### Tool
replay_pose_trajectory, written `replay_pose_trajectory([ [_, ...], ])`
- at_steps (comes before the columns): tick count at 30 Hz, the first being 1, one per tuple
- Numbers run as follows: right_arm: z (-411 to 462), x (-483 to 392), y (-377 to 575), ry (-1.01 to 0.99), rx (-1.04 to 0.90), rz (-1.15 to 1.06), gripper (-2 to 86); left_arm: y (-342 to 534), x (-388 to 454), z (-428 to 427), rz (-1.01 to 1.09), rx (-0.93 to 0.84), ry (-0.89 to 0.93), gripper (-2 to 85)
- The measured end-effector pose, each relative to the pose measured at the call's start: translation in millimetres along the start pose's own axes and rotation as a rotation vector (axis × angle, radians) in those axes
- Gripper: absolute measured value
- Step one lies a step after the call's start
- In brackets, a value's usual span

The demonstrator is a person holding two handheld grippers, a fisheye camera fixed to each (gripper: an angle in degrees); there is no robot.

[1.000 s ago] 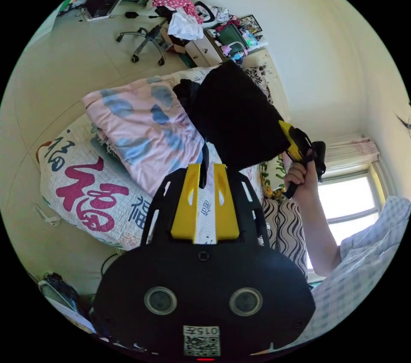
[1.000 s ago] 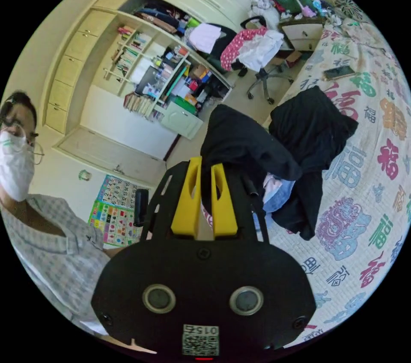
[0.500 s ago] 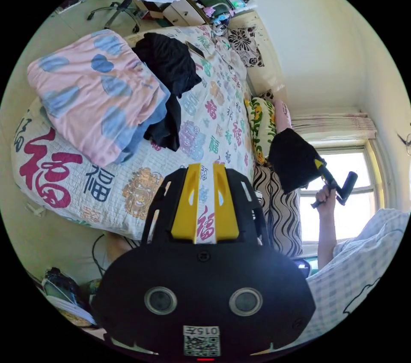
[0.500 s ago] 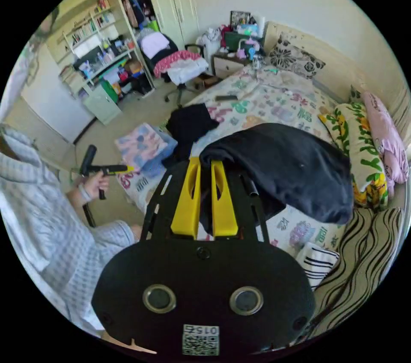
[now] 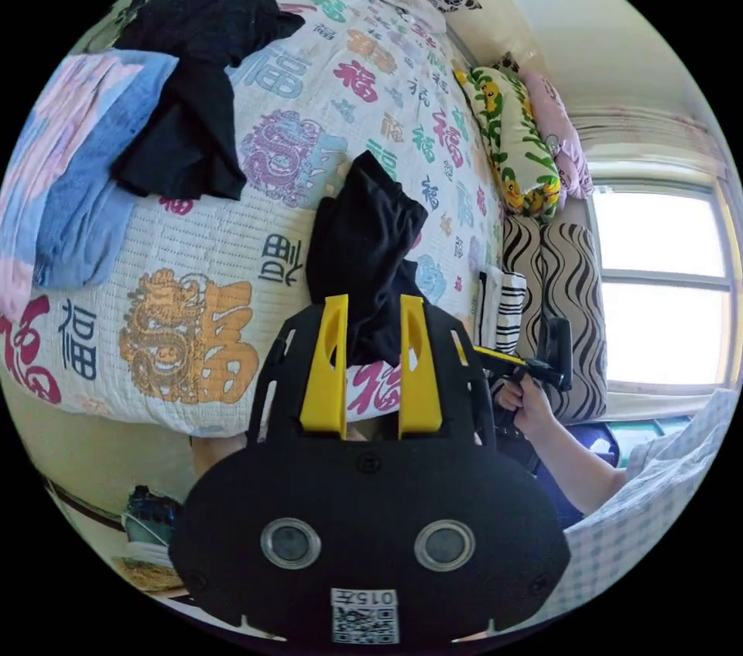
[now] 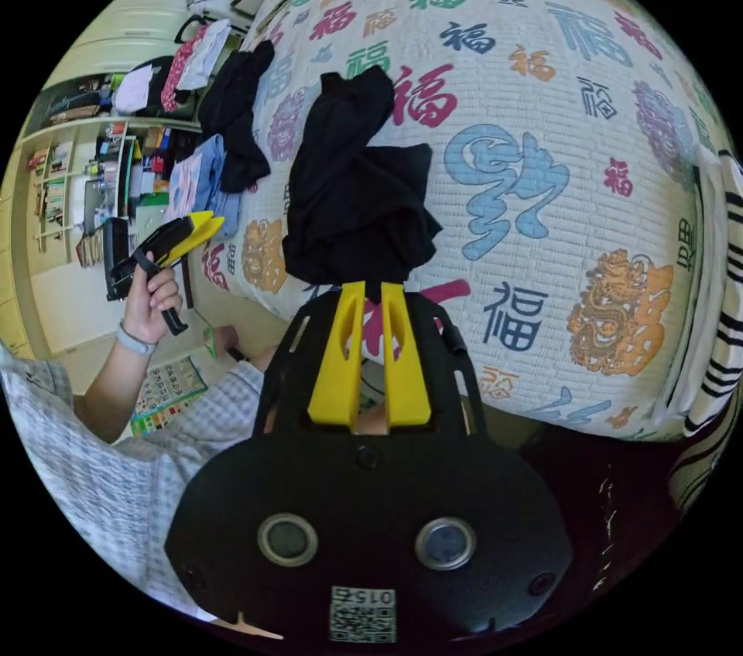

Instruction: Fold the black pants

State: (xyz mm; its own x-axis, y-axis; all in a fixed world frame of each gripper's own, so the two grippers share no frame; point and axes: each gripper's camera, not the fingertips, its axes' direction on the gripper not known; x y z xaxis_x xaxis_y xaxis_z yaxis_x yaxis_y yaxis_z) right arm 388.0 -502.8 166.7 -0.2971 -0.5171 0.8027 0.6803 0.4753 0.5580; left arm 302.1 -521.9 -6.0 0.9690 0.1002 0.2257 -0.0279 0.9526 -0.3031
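While the black pants (image 5: 364,246) lie in a crumpled heap on the bed's patterned quilt (image 5: 309,99), the left tool (image 5: 373,316) stands with its yellow jaws parted, one to each side of the heap's near end; whether either jaw touches the cloth cannot be told. In the left gripper view the pants begin right at that tool's tips and run away from it across the quilt. Off to one side of the tool and farther out, a second dark garment (image 5: 193,91) drapes over a pink and blue folded blanket (image 5: 62,161). To the other side, a hand (image 5: 522,401) holds the right tool (image 5: 484,354) close to the bed's edge, near a striped cushion (image 5: 557,285) and a green flowered pillow (image 5: 511,145).

In the right gripper view the right tool (image 6: 370,300) has its jaws drawn nearly together with a thin gap between them, and the pants (image 6: 356,184) bunch just beyond the tips; a narrow dark edge seems to sit at the gap, though a firm pinch cannot be confirmed. The left tool (image 6: 205,224) shows here off to the side, held up in a hand (image 6: 151,292) clear of the quilt (image 6: 542,107), its yellow jaws pointing toward the bed. A checked sleeve (image 6: 93,470) fills the near corner beside this tool.
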Motion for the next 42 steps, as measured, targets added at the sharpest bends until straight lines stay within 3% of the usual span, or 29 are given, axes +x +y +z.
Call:
replay_pose_trajectory([
  [4, -16.6, 59.4, -20.3, -0.093, 0.07, 0.046, 9.0, -43.9, 49.3, 55.2, 0.126, -0.048, -0.068, 12.9],
  [9, -9.0, 100.7, -43.0, -0.135, 0.076, 0.068, 8.9, -69.1, 119.8, 122.4, 0.329, 0.029, -0.437, 14.2],
  [14, 0.2, 138.1, -37.9, -0.149, -0.026, 0.13, 0.2, -89.7, 137.7, 201.4, 0.385, -0.103, -0.69, 9.4],
  [16, -5.4, 153.4, -29.9, -0.134, -0.024, 0.138, -0.4, -90.5, 129.5, 198.9, 0.364, -0.103, -0.641, 5.6],
  [23, -60.4, 234.1, 1.5, -0.277, 0.174, 0.225, 2.0, -54.2, 74.4, 47.1, 0.199, 0.314, -0.219, 1.1],
  [26, -70.4, 252.7, -3.2, -0.295, 0.171, 0.218, 8.4, -18.6, 27.7, -12.1, 0.112, 0.436, -0.253, 0.9],
  [32, -64.8, 238.1, -34.0, -0.248, 0.114, 0.062, 10.4, 31.3, -89.7, -25.8, -0.175, 0.258, -0.391, 1.9],
  [34, -58.7, 224.7, -44.8, -0.192, 0.071, 0.008, 12.5, 43.1, -121.5, -14.2, -0.26, 0.195, -0.366, 2.8],
  [37, -42.5, 219.2, -62.3, -0.078, 0.013, 0.033, 13.7, 64.5, -157.4, -9.5, -0.426, 0.241, -0.29, 5.7],
  [42, -16.3, 243.7, -87.0, -0.24, -0.073, 0.183, 3.1, 85.6, -196.3, -6.0, -0.537, 0.314, -0.128, 7.9],
])
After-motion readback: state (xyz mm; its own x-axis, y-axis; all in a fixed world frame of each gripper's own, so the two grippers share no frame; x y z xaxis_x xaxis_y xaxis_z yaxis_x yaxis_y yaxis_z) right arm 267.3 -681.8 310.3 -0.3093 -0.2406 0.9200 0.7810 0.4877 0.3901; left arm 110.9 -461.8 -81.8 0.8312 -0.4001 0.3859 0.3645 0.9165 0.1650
